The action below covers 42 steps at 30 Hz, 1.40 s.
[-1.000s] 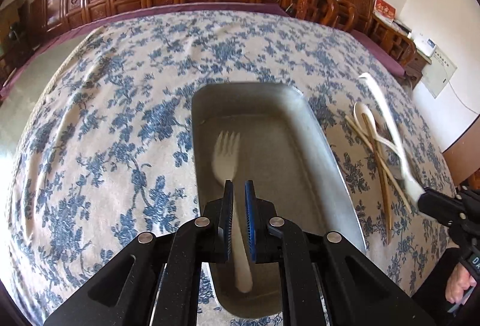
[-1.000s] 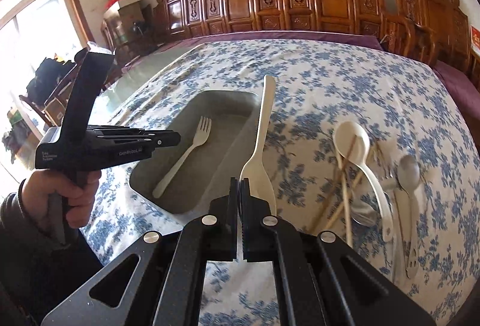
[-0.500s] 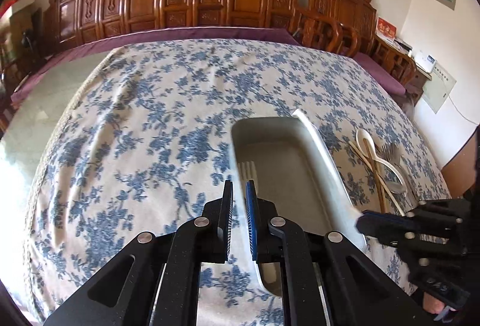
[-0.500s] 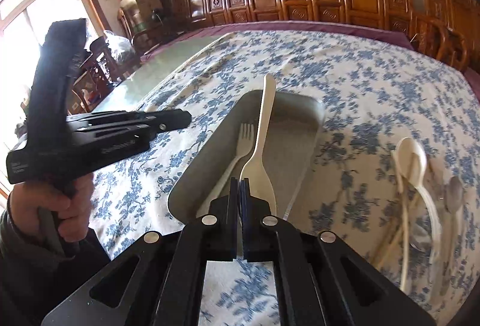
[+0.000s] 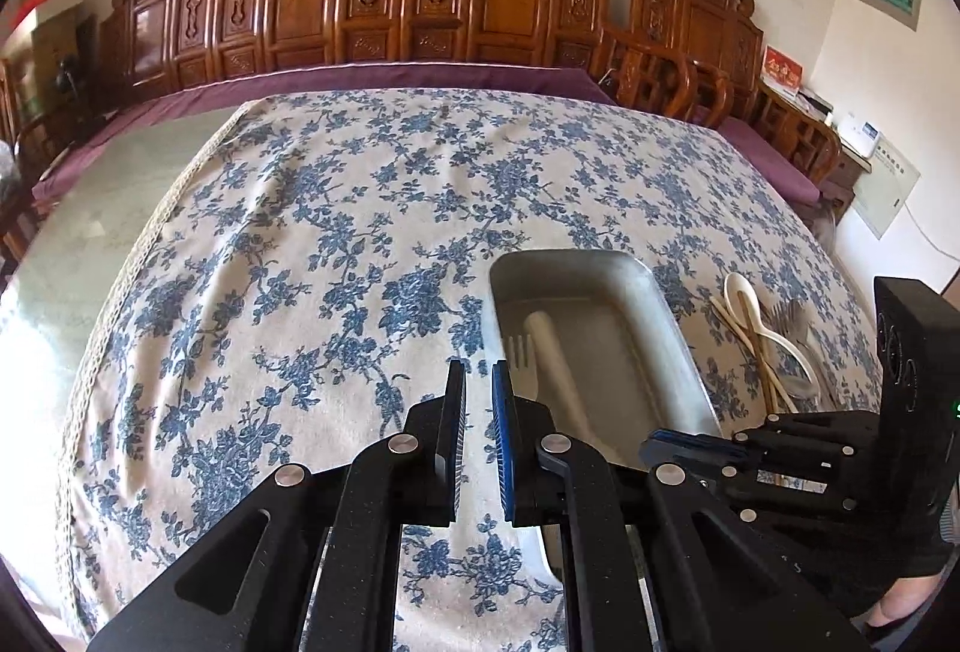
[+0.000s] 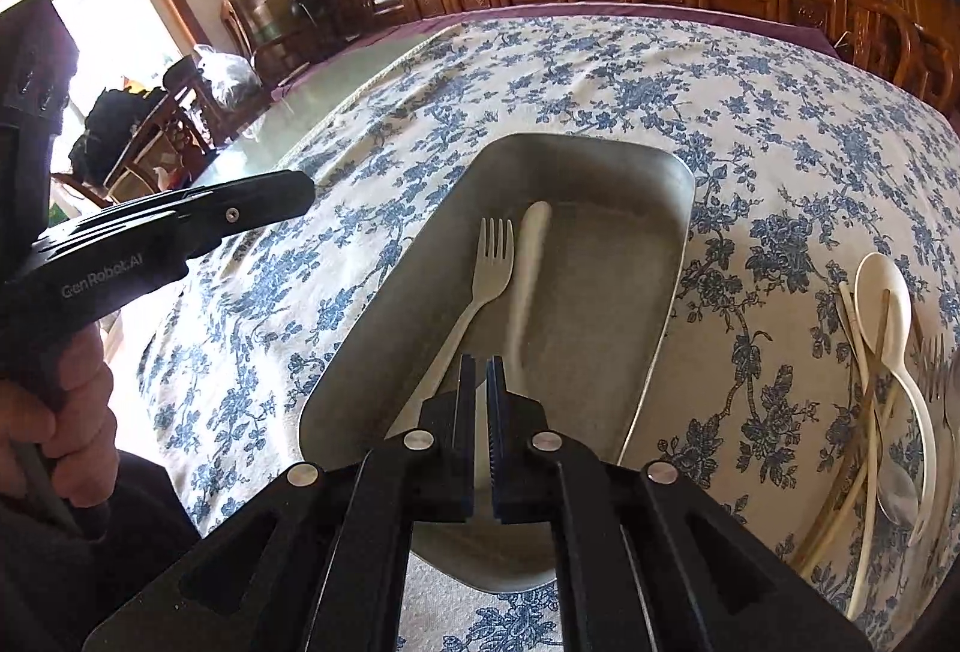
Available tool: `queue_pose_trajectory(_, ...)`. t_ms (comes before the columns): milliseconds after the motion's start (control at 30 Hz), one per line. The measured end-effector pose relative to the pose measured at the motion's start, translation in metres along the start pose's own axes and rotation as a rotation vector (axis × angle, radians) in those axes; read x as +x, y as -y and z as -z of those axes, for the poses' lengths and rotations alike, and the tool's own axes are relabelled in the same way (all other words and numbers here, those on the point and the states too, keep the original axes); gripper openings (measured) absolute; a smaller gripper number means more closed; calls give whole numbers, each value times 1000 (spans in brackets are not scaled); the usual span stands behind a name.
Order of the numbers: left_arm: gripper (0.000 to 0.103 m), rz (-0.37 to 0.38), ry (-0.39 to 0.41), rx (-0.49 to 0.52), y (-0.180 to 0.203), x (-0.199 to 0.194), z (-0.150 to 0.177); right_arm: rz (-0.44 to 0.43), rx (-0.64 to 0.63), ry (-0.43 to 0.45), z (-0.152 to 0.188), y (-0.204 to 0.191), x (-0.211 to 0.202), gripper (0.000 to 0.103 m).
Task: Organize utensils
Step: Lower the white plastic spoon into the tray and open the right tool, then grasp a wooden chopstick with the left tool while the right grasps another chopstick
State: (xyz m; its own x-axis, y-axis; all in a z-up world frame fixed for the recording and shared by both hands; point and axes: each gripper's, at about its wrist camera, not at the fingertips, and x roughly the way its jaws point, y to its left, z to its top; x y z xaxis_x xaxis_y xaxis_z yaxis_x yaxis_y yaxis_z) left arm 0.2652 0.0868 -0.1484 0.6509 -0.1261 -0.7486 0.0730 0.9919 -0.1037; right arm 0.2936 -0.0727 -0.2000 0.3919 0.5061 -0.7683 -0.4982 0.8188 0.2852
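A grey metal tray [image 6: 675, 262] sits on the floral tablecloth. Inside it a cream fork [image 6: 493, 265] and a cream knife [image 6: 528, 268] lie side by side, pointing away from me. My right gripper [image 6: 480, 370] hovers over the tray's near end; its jaws are opening, with a slim gap and nothing pressed between the pads. The knife's near end is hidden behind its fingers. My left gripper [image 5: 478, 382] hangs shut and empty above the cloth, just left of the tray [image 5: 678, 316]. From the left wrist, the fork [image 5: 517, 352] and knife [image 5: 552, 358] show past its right finger.
A loose pile of a cream spoon [image 6: 888, 310], chopsticks and metal cutlery lies on the cloth right of the tray, seen also as the pile [image 5: 762, 340]. A hand [image 6: 72, 412] holds the left gripper. Carved wooden chairs line the far edge.
The right gripper carried the cream knife left and down over the tray and let it go; it now lies beside the fork. The left gripper rose and drew back off the tray to its left.
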Motion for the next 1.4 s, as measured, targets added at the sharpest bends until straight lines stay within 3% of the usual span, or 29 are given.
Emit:
queue_pose_trajectory(200,10,32,5,22,19,0,1,27,-5,70,8,19,-45,7)
queue_pose_trajectory(433,29,78,15,94,60,-3,6,211,-21,81,30,77,-98,6)
queue_pose_trajectory(600,31,109,8,135,88,-1,12,311,15,51,54,122,-117,7)
queue_pose_trajectory(700,31,129,5,152,102,0,16,332,32,33,66,135,-117,14)
queue_pose_trajectory(1000,32,157,-18,184,131,6,31,290,43,-3,73,137,-85,14)
queue_pose_trajectory(1333,32,159,-28,201,140,10,37,335,8,-52,79,142,-52,14)
queue_pose_trajectory(1400,32,158,-30,203,142,10,37,333,3,-50,80,141,-53,9)
